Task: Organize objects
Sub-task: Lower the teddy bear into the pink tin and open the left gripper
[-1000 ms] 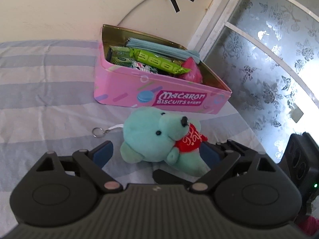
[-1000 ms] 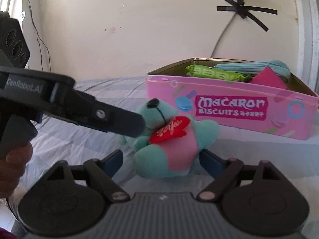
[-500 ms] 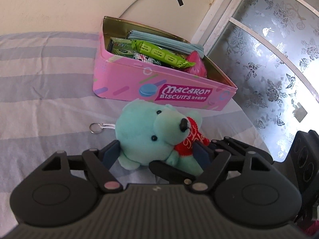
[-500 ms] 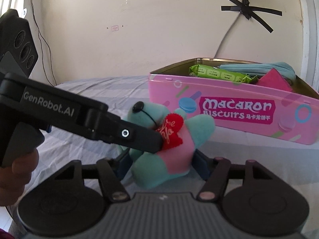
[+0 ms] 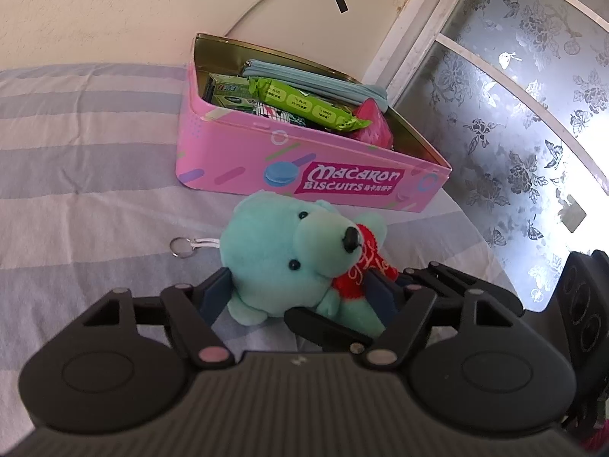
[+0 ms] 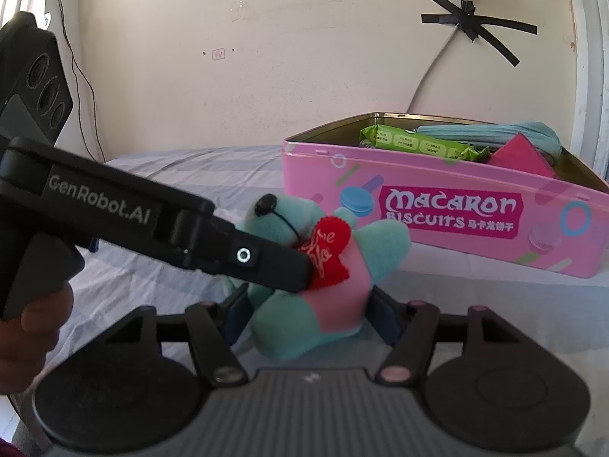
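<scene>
A teal teddy bear (image 5: 281,251) with a red heart and a pink belly (image 6: 335,297) lies on the striped sheet in front of an open pink biscuit tin (image 5: 236,163) (image 6: 437,190). My left gripper (image 5: 298,297) is closing with the bear's head and chest between its blue pads, which press on it. My right gripper (image 6: 310,316) is closing on the bear's lower body, its pads against both sides. In the right wrist view the left gripper's black finger (image 6: 266,262) crosses in front of the bear's chest. The tin holds a green snack packet (image 5: 312,104), a blue pouch and a pink packet.
A key ring (image 5: 182,246) on a white cord trails from the bear's head. The striped sheet (image 5: 76,190) spreads to the left. A frosted floral window (image 5: 514,133) stands on the right, a wall with a taped cable (image 6: 472,26) behind. A hand (image 6: 34,335) holds the left gripper.
Both grippers' jaws have narrowed from wide apart until their pads touch the bear. The bear's head has tipped up and its body is slightly squeezed.
</scene>
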Demonstrator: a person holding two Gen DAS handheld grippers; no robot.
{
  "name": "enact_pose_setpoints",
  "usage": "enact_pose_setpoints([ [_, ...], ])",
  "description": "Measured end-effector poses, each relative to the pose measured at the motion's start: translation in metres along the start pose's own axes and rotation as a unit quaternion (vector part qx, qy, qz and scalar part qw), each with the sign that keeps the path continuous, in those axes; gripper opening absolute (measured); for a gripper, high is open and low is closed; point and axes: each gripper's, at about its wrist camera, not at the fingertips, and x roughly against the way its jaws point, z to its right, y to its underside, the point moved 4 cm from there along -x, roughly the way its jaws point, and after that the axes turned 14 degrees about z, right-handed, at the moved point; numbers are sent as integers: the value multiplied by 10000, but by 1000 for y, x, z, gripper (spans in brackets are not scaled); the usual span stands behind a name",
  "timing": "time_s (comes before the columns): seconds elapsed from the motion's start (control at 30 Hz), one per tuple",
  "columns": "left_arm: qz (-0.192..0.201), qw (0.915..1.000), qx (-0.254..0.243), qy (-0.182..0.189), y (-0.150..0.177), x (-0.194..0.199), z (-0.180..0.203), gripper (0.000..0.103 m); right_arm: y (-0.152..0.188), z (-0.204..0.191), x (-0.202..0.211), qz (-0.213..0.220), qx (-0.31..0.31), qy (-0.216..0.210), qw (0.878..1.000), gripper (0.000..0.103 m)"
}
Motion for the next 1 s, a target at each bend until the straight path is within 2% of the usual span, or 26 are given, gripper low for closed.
enact_pose_setpoints([
  [0.2, 303, 9994, -24, 140, -12, 14, 3, 60, -10, -1, 16, 535, 22, 155, 9984, 56],
  [0.3, 518, 9982, -66, 288, -29, 23, 12, 60, -25, -3, 27, 983, 119, 259, 9947, 56],
  [0.4, 792, 9955, -357, 391, -48, 30, 29, 60, -42, -1, 37, 1443, 301, 401, 9883, 56],
  [0.53, 947, 9919, -740, 416, -73, 16, 51, 60, -65, 18, 34, 1733, 300, 540, 9829, 56],
  [0.73, 939, 9889, -1107, 314, -105, -37, 69, 60, -93, 60, 0, 1684, 197, 745, 9827, 57],
  [0.83, 958, 9867, -1304, 163, -119, -63, 68, 61, -108, 78, -38, 1473, 95, 814, 9857, 65],
  [0.93, 1000, 9840, -1453, -262, -131, -97, 57, 65, -112, 91, -78, 1283, 123, 1066, 9859, 80],
  [0.97, 958, 9821, -1515, -578, -133, -111, 51, 71, -111, 95, -89, 1120, 180, 1189, 9864, 89],
  [1.0, 893, 9798, -1535, -915, -132, -121, 45, 71, -109, 100, -94, 1061, 157, 1353, 9850, 89],
])
